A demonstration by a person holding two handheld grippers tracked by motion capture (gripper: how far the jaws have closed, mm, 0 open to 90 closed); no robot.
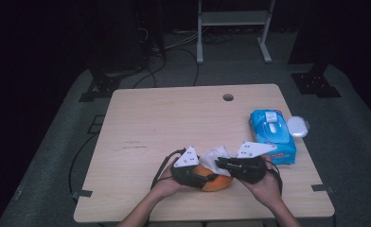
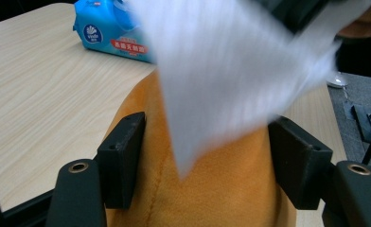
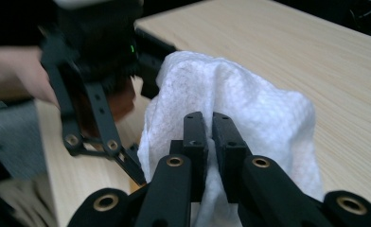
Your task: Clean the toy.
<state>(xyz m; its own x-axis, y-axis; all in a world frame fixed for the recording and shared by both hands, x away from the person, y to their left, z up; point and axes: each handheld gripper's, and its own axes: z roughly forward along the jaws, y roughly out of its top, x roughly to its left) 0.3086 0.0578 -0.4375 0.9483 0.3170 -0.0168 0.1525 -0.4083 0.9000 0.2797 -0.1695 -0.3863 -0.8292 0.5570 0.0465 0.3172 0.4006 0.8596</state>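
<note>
Wipe (image 3: 250,113) and orange plush toy (image 1: 215,181) sit together at the near edge of the table (image 1: 164,118), at about six o'clock in the high view, between the two hands. In the right gripper view the right gripper (image 3: 209,137) has its jaws pinched almost together on a fold of the white wipe, which bunches up around and beyond them. In the left gripper view the left gripper (image 2: 207,161) stands about half open with the orange toy between its jaws; the pads look to lie against the toy's sides, so I take it as holding the toy.

From the right gripper, the toy lies toward nine o'clock in the high view, just beside it, with the wipe draped over the toy's top between the two grippers. The toy's long axis seems to run left to right across the table. The left hand (image 1: 167,187) is the nearer one to the toy; the right hand (image 1: 266,187) brings the wipe, so the next rub looks to depend on that wipe touching the orange surface.

Farther off, at about two o'clock, lies the blue pack of wipes (image 1: 272,135), with a small white lid (image 1: 298,126) just beside it.

Much of the toy is hidden under the wipe and grippers, and its shape is hard to make out; the wipe is blurred in the left gripper view.
</note>
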